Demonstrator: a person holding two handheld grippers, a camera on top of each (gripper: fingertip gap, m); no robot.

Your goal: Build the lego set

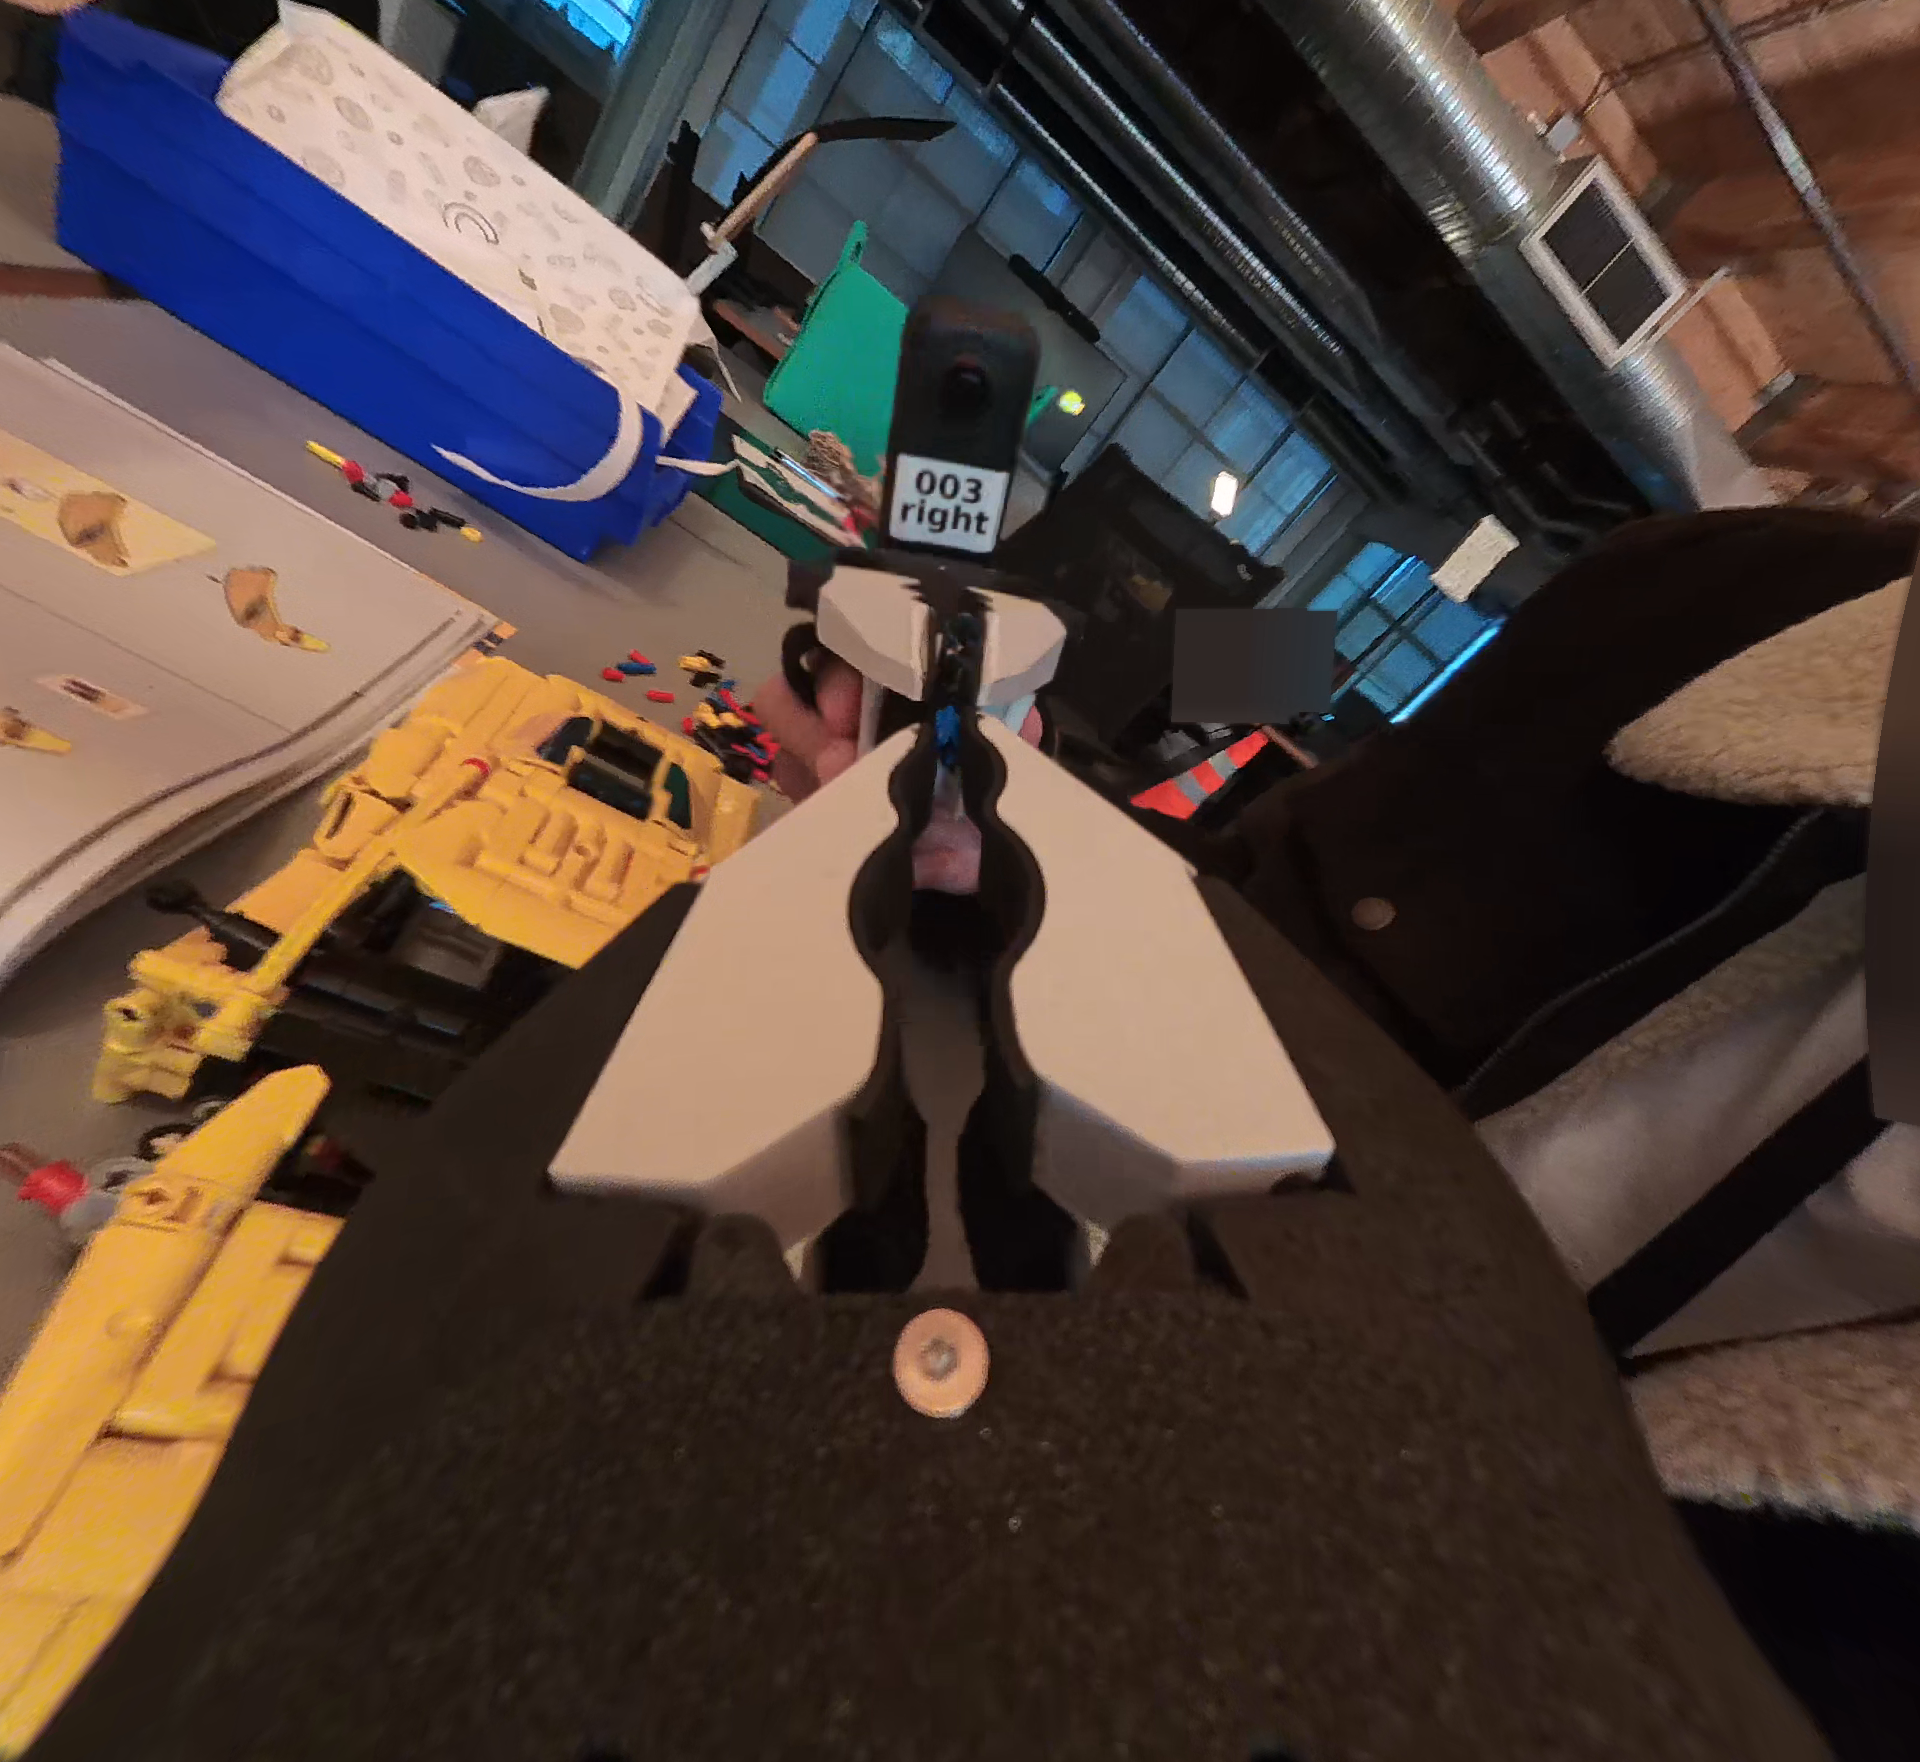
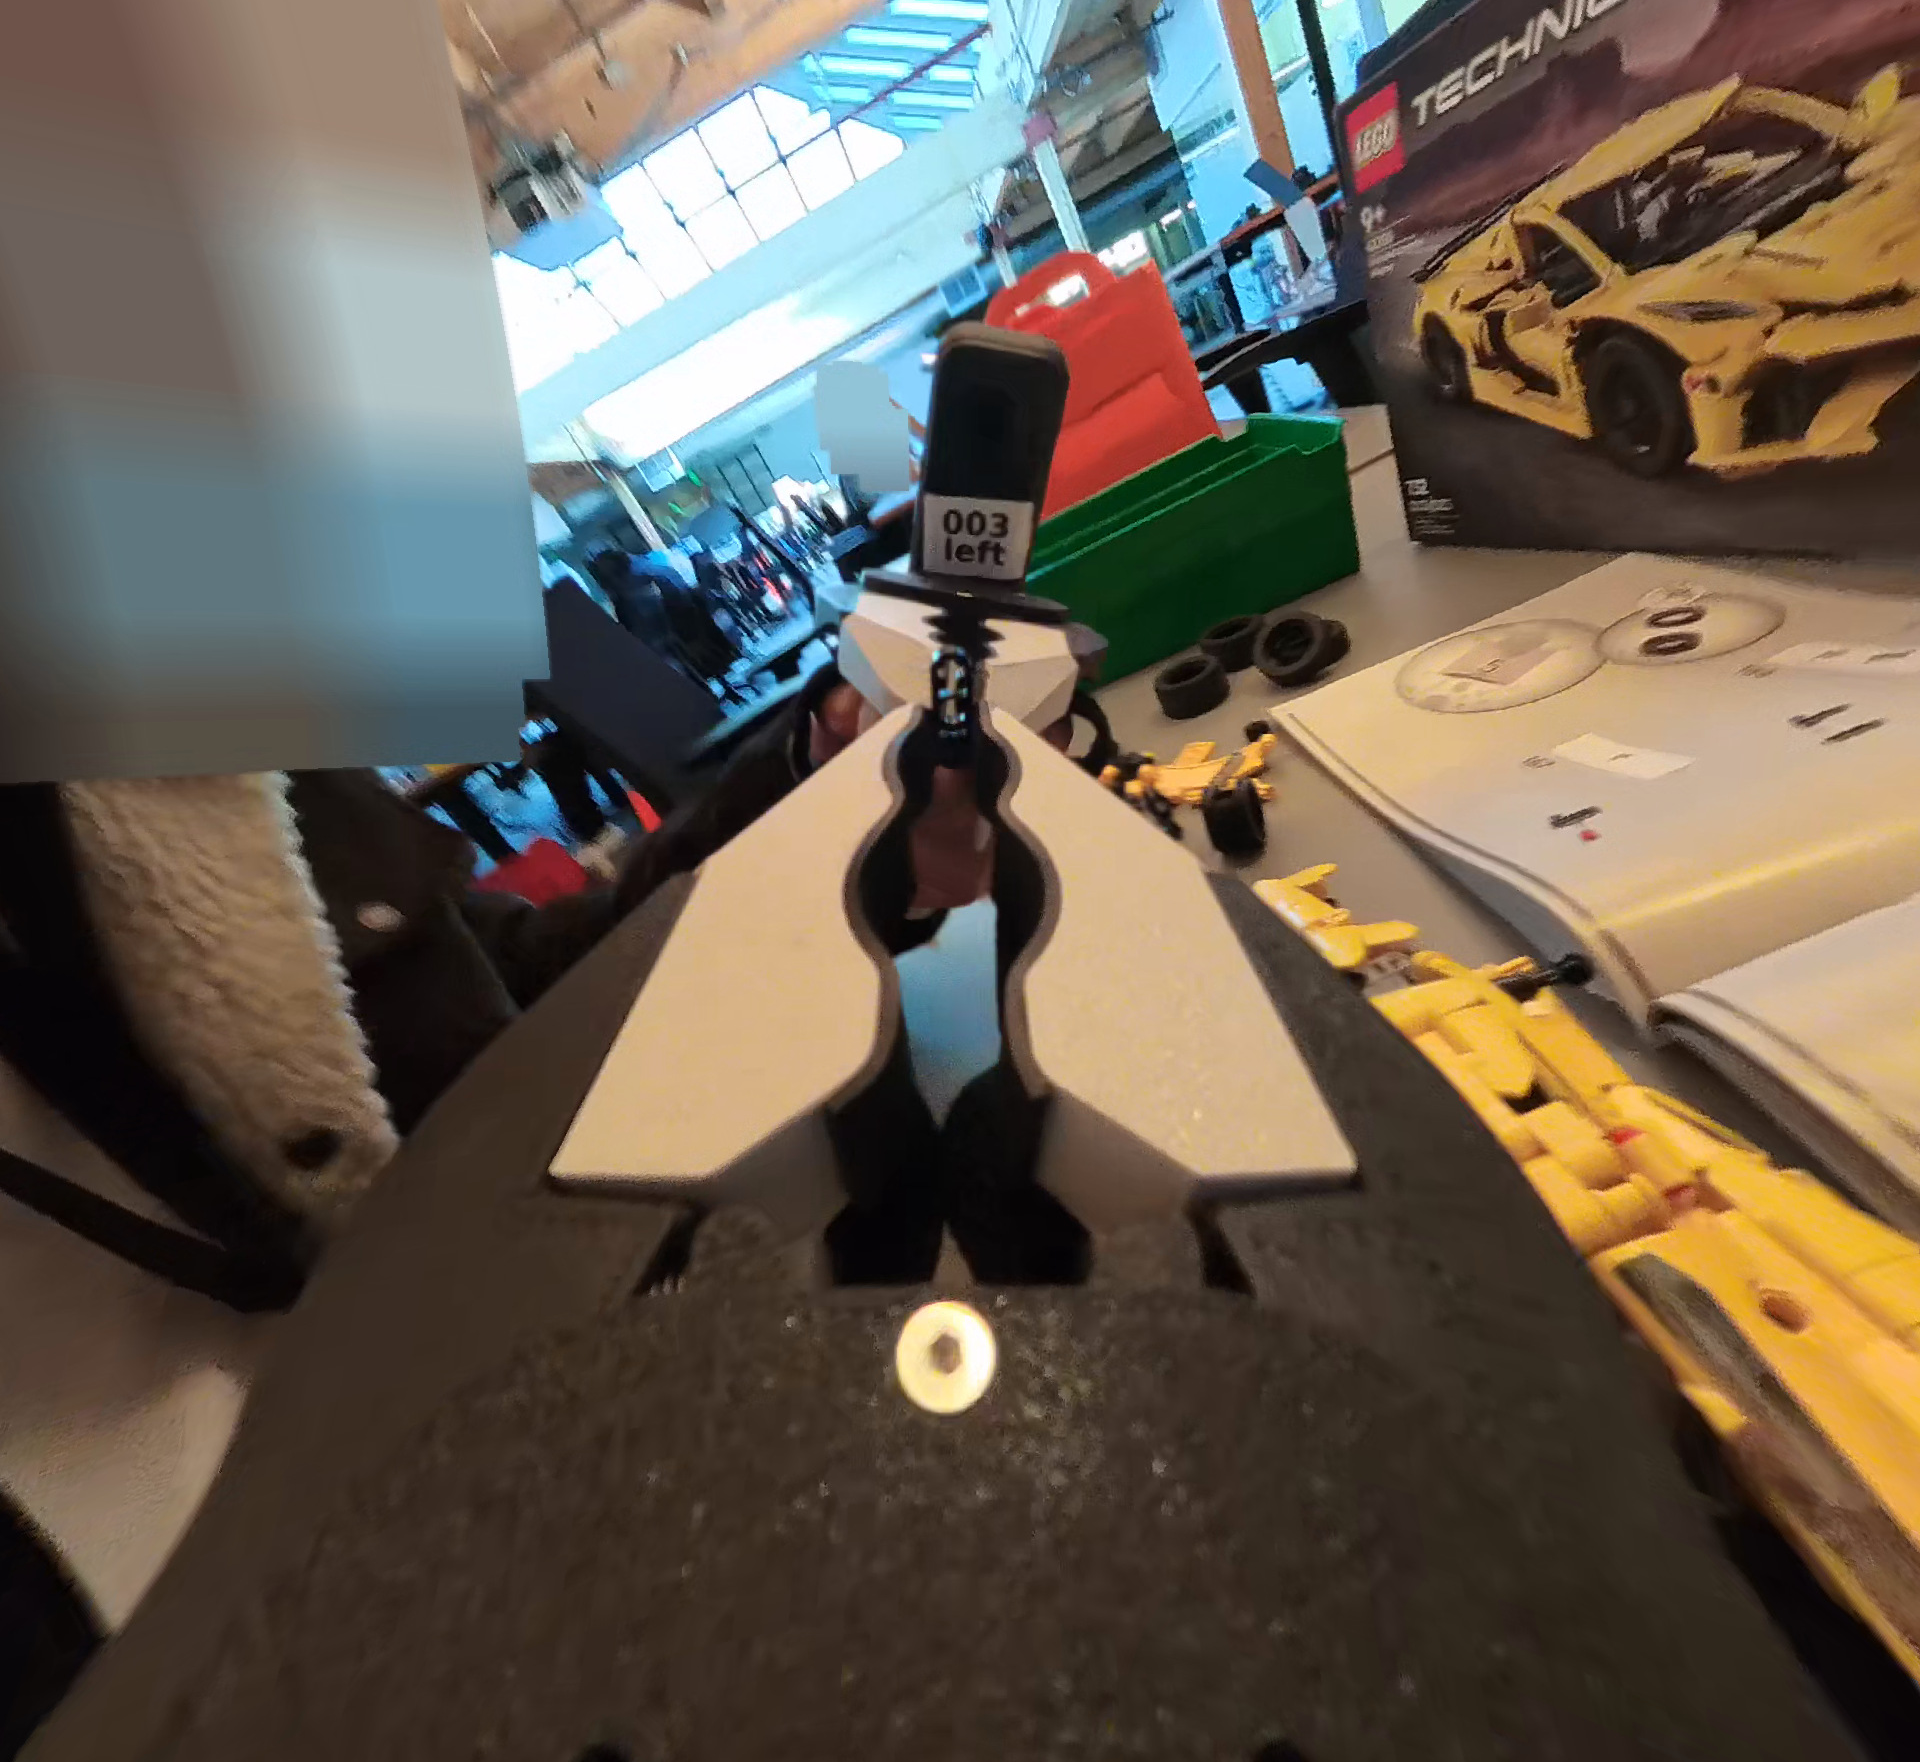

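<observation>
Lego car [image 1: 520,839], yellow, half-built, on grey surface [image 1: 623,590], left of left claw [image 1: 948,756], both claws tip to tip, each nipping one small dark piece [image 2: 951,694], right claw [image 2: 951,736] narrow.

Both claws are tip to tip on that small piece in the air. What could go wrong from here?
The left claw and right claw meet on a tiny blue part above the table; it could slip and fall among the loose pieces. The part is barely visible between the tips, so misalignment is hard to judge. The yellow car sits close below and could get knocked.
</observation>
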